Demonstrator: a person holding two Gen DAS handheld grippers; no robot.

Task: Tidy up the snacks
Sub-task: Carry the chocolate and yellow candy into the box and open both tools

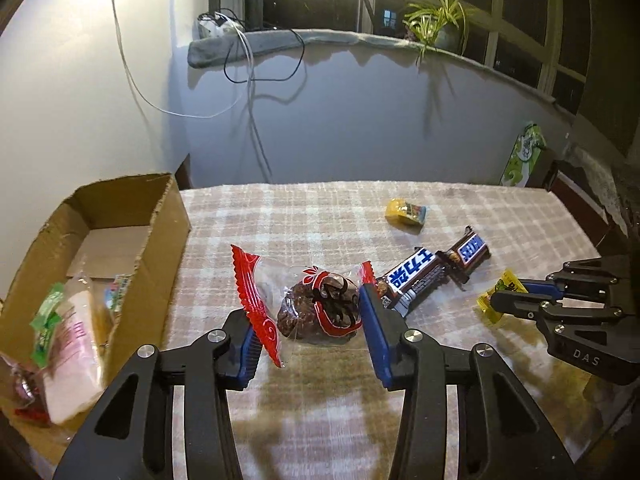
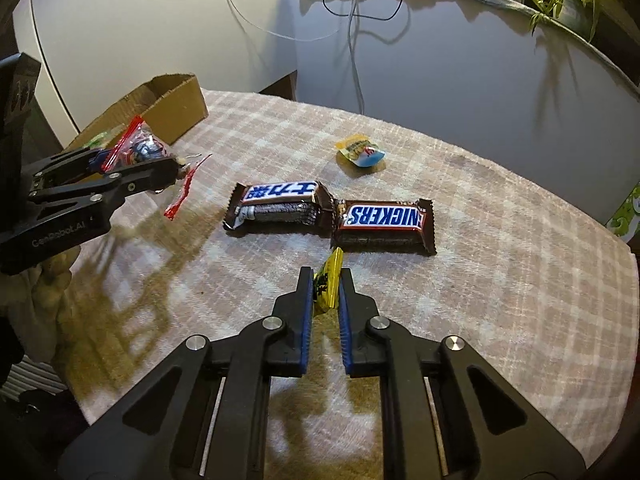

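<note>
My left gripper [image 1: 310,320] is shut on a clear red-trimmed packet with a brown cake [image 1: 316,312] and holds it above the table; it also shows in the right wrist view [image 2: 144,148]. My right gripper [image 2: 326,280] is shut on a small yellow candy packet [image 2: 328,284], seen in the left wrist view too [image 1: 500,294]. Two Snickers bars [image 2: 280,204] [image 2: 384,220] lie side by side mid-table. A small yellow and blue snack [image 2: 362,152] lies farther back. A cardboard box [image 1: 160,216] at the left holds several packets.
The table has a pink plaid cloth [image 2: 500,260]. A green package [image 1: 522,156] leans at the far right edge. A white wall and a grey ledge with cables and a plant [image 1: 436,20] stand behind the table.
</note>
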